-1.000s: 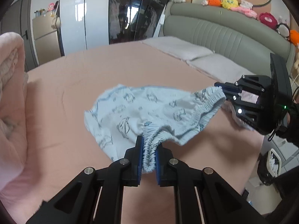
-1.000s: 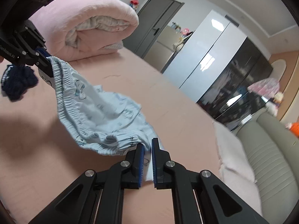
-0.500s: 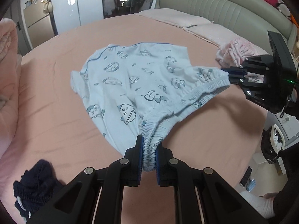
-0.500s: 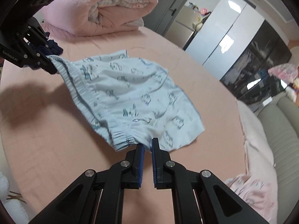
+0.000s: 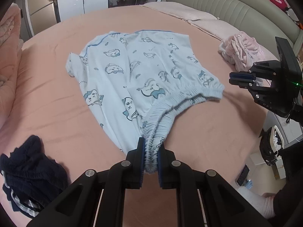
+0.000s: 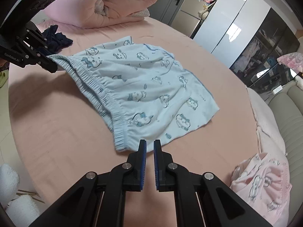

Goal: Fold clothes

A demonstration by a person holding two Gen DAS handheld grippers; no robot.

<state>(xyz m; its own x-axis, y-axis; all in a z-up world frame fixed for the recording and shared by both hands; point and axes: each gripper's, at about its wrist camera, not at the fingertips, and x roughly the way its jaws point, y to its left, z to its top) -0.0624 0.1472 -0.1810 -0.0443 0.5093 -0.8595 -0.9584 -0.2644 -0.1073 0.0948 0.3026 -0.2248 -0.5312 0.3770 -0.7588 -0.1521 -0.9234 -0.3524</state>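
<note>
Just ahead of both grippers, the shorts (image 5: 144,75) lie spread on the bed (image 5: 189,141), legs pointing away and waistband nearest. The left gripper (image 5: 151,151) is clamped on one bunched end of the waistband (image 6: 98,90). The right gripper (image 6: 149,147) holds nothing: its pads sit a narrow gap apart, just beside the other waistband corner. The cloth looks thin, light and limp, so it should drape and wrinkle readily, and the elastic will gather if slack. The waistband corners seem the firmest hold, being thick and ridged; a leg hem (image 5: 151,31) would serve for folding over. Dark clothes (image 5: 28,170) lie left of the left gripper, pink clothes (image 6: 265,179) right of the right one.
</note>
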